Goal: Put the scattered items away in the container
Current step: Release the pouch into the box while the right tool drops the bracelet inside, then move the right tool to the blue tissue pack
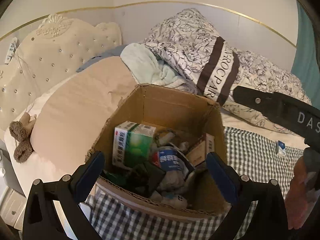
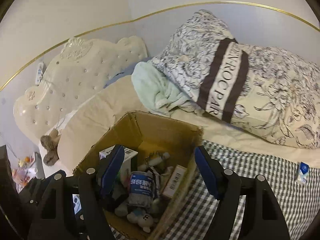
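An open cardboard box point(image 1: 176, 108) point(image 2: 160, 128) stands on the bed, holding a green-and-white medicine carton point(image 1: 134, 142), a blue-labelled packet point(image 1: 172, 160) point(image 2: 143, 186), a barcoded carton point(image 2: 174, 180) and a small white toy point(image 2: 143, 219). My left gripper point(image 1: 156, 160) is open wide above the box's near side, with nothing between its fingers. My right gripper point(image 2: 159, 153) is open over the box's right half, and it too is empty. A small white-and-blue packet point(image 1: 281, 149) point(image 2: 303, 172) lies alone on the checked blanket to the right.
The checked blanket point(image 2: 250, 180) covers the near bed. Behind the box lie a floral pillow point(image 2: 250, 80), a mint towel point(image 1: 144, 64) and a beige pillow point(image 1: 80, 104). A tufted headboard point(image 1: 50, 50) and a brown plush toy point(image 1: 20, 142) are at the left. A black frame lettered DAS point(image 1: 290, 112) crosses the right edge.
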`<state>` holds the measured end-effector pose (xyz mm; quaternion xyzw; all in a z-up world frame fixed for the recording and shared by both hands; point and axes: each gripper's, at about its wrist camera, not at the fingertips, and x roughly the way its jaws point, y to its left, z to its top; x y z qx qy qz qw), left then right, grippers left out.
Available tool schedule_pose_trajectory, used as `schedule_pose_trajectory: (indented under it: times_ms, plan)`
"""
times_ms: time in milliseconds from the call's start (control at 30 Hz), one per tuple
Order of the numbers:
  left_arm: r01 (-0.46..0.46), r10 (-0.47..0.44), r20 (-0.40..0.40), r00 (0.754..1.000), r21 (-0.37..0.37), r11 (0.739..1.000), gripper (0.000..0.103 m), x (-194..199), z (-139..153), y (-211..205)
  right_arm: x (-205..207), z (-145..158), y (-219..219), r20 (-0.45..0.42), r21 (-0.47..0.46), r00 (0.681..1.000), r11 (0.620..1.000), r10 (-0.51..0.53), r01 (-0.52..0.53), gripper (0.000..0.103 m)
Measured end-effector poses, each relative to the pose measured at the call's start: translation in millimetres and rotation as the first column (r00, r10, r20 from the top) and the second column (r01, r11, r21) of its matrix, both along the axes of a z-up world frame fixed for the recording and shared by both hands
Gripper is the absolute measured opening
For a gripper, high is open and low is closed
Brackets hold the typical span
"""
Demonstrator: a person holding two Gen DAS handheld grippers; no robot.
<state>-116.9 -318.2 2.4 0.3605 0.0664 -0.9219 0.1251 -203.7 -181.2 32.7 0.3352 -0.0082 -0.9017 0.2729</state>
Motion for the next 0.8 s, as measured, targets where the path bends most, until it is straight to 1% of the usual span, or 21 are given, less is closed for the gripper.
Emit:
schedule_pose_trajectory:
  times_ms: [67, 133, 200, 367, 467, 633, 800]
  plan:
    - [0.006, -0.006, 0.0, 1.0, 0.006, 1.0, 0.103, 3, 4, 8, 3, 3, 14, 0.003, -0.005, 1.0, 1.0, -0.019, 0.019, 0.073]
    - [0.024, -0.024, -0.007, 1.0, 0.037, 0.999, 0.103, 8, 11, 17, 6, 5, 28, 0.005, -0.009, 0.999, 0.999, -0.039, 0.039, 0.073]
    - [0.038, -0.037, -0.022, 0.999, 0.053, 0.998, 0.103, 12, 19, 28, 10, 8, 42, 0.006, -0.013, 0.998, 0.998, -0.058, 0.058, 0.073]
    - [0.068, -0.066, -0.042, 0.997, 0.039, 0.997, 0.103, 16, 39, 63, 23, 22, 86, -0.01, -0.036, 0.995, 0.994, -0.101, 0.101, 0.073]
    - [0.09, -0.088, -0.05, 0.995, 0.045, 0.995, 0.103, 18, 46, 85, 33, 30, 116, -0.025, -0.043, 0.992, 0.991, -0.127, 0.126, 0.073]
    - [0.123, -0.122, -0.036, 0.992, 0.048, 0.991, 0.103, 14, 48, 123, 45, 34, 164, -0.048, -0.031, 0.981, 0.982, -0.188, 0.187, 0.073]
    - [0.167, -0.166, -0.03, 0.986, 0.036, 0.985, 0.103, 7, 41, 163, 48, 26, 210, -0.052, -0.008, 0.963, 0.965, -0.263, 0.263, 0.073]
